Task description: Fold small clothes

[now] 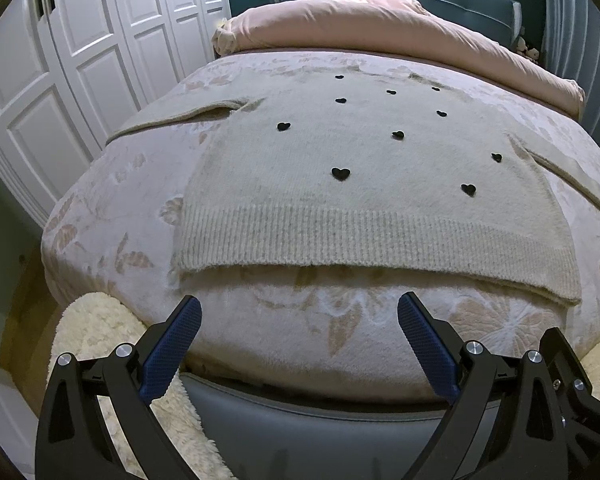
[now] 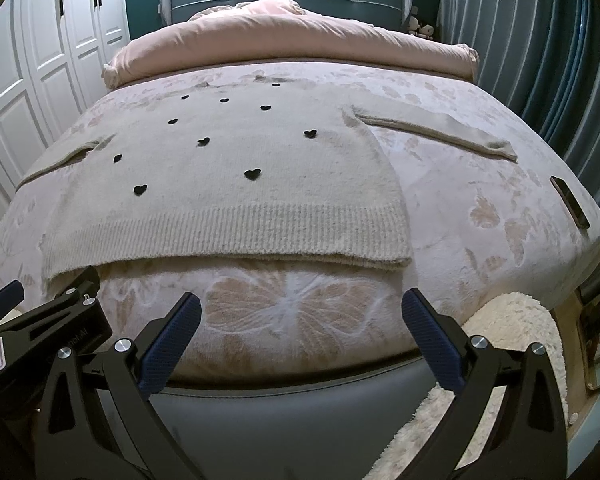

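A cream knitted sweater [image 1: 340, 200] with small black hearts lies flat on the bed, ribbed hem toward me, both sleeves spread out to the sides. It also shows in the right wrist view [image 2: 228, 200]. My left gripper [image 1: 299, 312] is open and empty, held just short of the hem near the foot of the bed. My right gripper [image 2: 301, 308] is open and empty, also just short of the hem. The left gripper's body [image 2: 40, 320] shows at the left edge of the right wrist view.
The bed has a pink floral blanket [image 1: 112, 208] and a rolled pink duvet [image 1: 380, 24] at the head. A dark phone [image 2: 570, 202] lies near the bed's right edge. A fluffy cream rug [image 1: 96, 332] lies on the floor. White wardrobes [image 1: 80, 60] stand left, curtains [image 2: 540, 60] right.
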A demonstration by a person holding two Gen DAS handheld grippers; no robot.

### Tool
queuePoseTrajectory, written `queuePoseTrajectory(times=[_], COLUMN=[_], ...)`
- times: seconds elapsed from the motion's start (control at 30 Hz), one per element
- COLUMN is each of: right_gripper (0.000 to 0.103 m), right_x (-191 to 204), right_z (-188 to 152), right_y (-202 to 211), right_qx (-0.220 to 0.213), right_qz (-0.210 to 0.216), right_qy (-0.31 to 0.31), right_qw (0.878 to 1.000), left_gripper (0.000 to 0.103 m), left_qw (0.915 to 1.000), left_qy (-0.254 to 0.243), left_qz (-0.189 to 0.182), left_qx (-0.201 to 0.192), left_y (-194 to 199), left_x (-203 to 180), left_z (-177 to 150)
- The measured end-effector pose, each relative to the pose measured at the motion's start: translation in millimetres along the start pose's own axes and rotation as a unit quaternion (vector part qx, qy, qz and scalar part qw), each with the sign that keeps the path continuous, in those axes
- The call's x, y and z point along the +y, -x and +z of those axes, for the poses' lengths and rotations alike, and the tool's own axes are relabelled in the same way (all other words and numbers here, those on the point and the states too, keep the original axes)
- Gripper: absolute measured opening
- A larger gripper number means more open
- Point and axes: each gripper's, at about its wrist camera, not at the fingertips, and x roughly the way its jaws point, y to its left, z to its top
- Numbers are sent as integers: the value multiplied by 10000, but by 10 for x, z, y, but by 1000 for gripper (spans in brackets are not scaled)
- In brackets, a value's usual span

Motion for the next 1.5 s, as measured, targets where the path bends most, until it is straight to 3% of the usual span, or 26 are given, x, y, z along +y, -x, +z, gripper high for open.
queuePoseTrajectory(times=[1.5], right_gripper=[98], right_x=[53], right_z=[-57], right_y=[-97], right_qx=[171], right_qz=[25], right_qy=[2], right_qw=[9999], left_gripper=[96], left_qw=[9999], left_qy=[19], left_qz=[50], left_qx=[131], left_y=[-79], left_x=[80], left_z=[-42])
